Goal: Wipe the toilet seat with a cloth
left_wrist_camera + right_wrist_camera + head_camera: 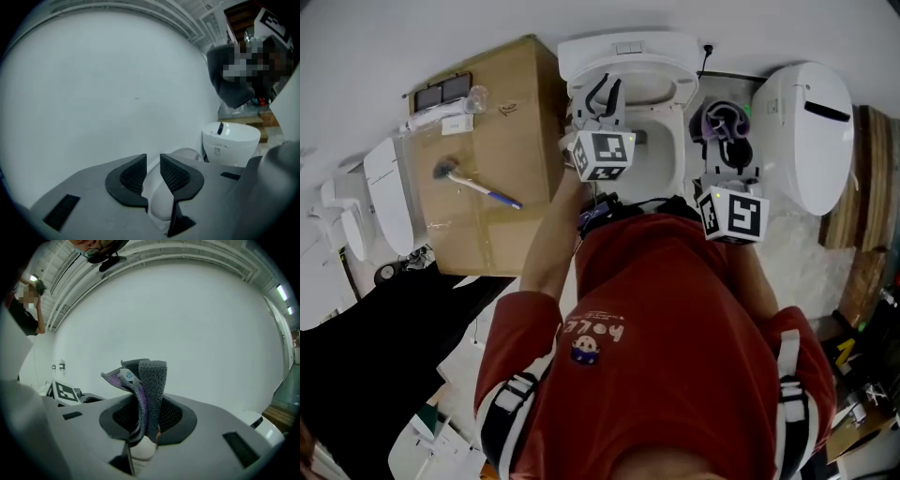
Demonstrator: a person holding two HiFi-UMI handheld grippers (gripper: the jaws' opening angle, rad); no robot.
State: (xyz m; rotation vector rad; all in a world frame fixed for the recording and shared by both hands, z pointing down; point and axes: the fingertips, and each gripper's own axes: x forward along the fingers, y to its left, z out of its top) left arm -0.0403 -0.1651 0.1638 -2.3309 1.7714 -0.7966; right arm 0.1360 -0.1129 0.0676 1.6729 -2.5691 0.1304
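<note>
The white toilet [673, 92] stands at the top middle of the head view, its seat ringing the bowl. My left gripper [602, 92] hovers over the seat's left side. In the left gripper view its jaws [153, 160] stand a little apart with nothing between the pads, so it is open. My right gripper [727, 127] is to the right of the toilet, clear of the seat, and is shut on a grey and purple cloth [719, 116]. In the right gripper view the folded cloth [146, 376] sticks up from between the jaws [147, 405].
A cardboard box [502, 103] stands left of the toilet with a blue-handled brush [476, 184] on top. A second white toilet [811, 131] stands at the right, also in the left gripper view [229, 140]. White fixtures [386, 192] lie at far left, clutter at lower right.
</note>
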